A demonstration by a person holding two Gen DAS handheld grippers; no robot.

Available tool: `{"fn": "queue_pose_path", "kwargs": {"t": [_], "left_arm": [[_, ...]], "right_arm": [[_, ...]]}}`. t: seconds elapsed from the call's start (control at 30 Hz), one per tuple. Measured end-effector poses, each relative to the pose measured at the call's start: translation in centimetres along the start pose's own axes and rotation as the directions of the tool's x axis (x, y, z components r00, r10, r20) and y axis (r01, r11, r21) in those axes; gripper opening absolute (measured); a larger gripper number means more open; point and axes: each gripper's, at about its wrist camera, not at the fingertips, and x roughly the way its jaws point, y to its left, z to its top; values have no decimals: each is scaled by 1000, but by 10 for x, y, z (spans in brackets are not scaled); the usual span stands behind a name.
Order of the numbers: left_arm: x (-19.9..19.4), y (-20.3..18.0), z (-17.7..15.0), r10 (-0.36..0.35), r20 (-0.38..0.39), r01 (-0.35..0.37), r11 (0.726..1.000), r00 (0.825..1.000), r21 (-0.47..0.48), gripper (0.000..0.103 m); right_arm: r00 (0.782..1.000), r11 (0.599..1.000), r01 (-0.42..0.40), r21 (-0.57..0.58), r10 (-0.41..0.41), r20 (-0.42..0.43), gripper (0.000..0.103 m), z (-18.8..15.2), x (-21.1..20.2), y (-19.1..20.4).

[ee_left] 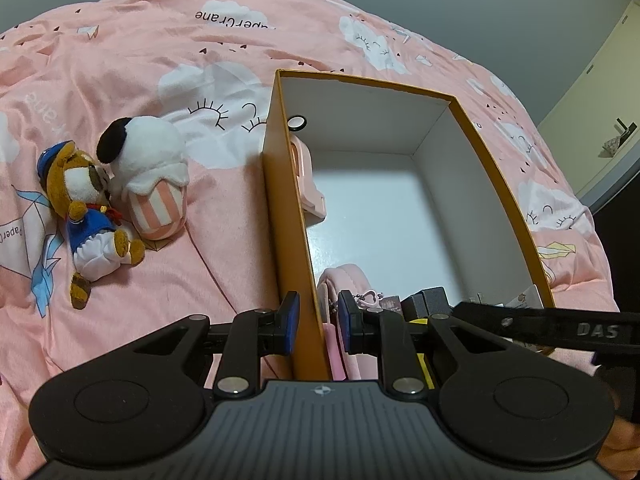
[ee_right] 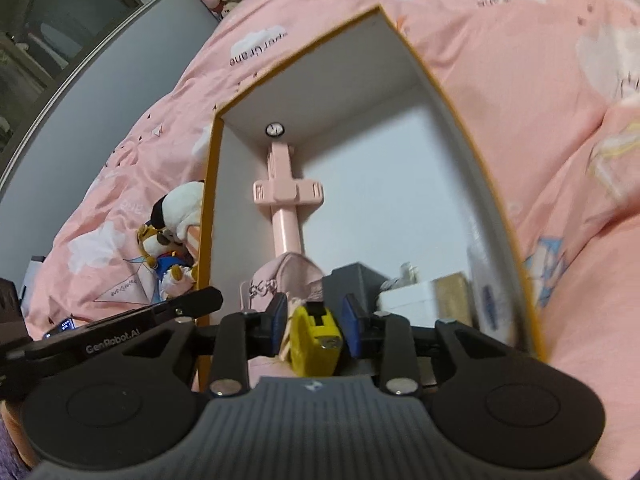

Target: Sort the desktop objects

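Note:
An open orange box [ee_left: 282, 208] with a white inside stands on a pink bedspread. My left gripper [ee_left: 319, 314] straddles its left wall; the outer pad lies near the wall, and a gap shows at the inner pad. Low over the box's near end, my right gripper [ee_right: 316, 314] has a yellow item [ee_right: 314, 340] with a black top and a string between its fingers, the pads slightly clear of it. A pink stick-shaped holder [ee_right: 286, 196], a pink pouch [ee_right: 288, 276], a grey block [ee_right: 356, 280] and a white box [ee_right: 408, 300] lie in the orange box.
Two plush toys lie on the bedspread left of the box: a brown bear in blue [ee_left: 92, 216] and a white one with a striped base [ee_left: 152, 176]. A grey wall rises beyond the bed. The other gripper's black body [ee_left: 560, 328] crosses the near right corner.

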Motion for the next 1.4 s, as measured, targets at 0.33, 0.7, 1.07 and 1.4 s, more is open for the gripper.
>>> {"fn": "queue_pose_path", "kwargs": {"t": [0.33, 0.7, 1.07, 1.4], "left_arm": [[-1, -1, 0, 6, 4, -6, 1000, 1000, 1, 22], [-2, -1, 0, 3, 3, -3, 1000, 1000, -1, 22], [-1, 2, 0, -1, -6, 1, 1000, 1000, -16, 22], [1, 2, 0, -3, -14, 3, 1000, 1000, -22, 22]], "right_arm": [[999, 999, 3, -34, -4, -34, 30, -7, -9, 0], [991, 999, 48, -26, -50, -120, 24, -10, 5, 6], [991, 989, 59, -133, -74, -112, 20, 12, 25, 15], [982, 972, 24, -232, -66, -175, 20, 12, 38, 22]]}}
